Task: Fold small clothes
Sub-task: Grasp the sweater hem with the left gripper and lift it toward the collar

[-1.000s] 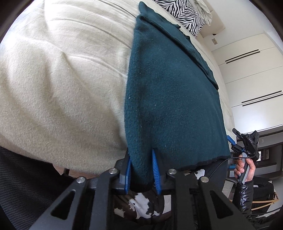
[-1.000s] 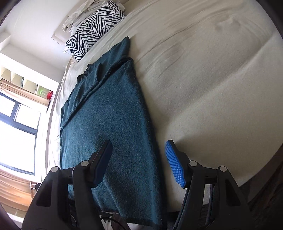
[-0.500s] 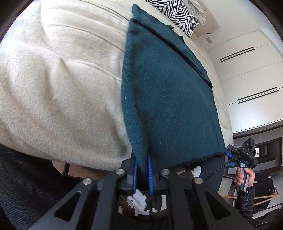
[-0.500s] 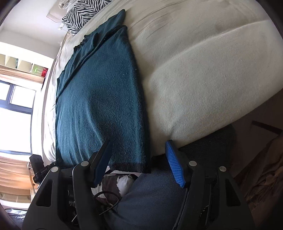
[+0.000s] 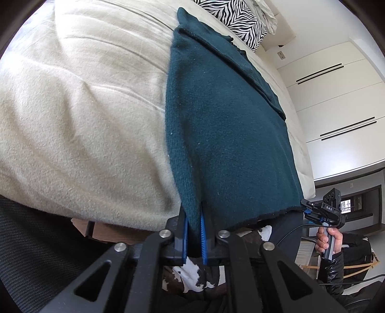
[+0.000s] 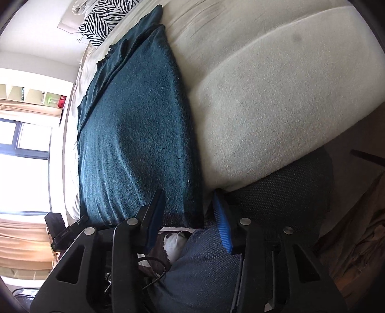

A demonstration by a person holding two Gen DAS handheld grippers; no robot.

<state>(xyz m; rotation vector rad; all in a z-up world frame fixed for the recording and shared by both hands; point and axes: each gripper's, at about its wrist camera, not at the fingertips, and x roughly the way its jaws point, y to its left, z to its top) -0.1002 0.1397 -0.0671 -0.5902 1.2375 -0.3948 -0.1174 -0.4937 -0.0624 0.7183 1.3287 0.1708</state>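
A dark teal garment lies flat and lengthwise on the cream bed, its hem hanging just over the bed's near edge and its far end reaching toward a zebra-striped pillow at the head. The left gripper is clenched on the hem near the garment's left corner, a pinch of cloth squeezed between its blue pads. The right gripper is released, its fingers spread wide on either side of the hem's right corner, with the cloth between them but not clamped. White cupboards stand beyond the bed's right edge.
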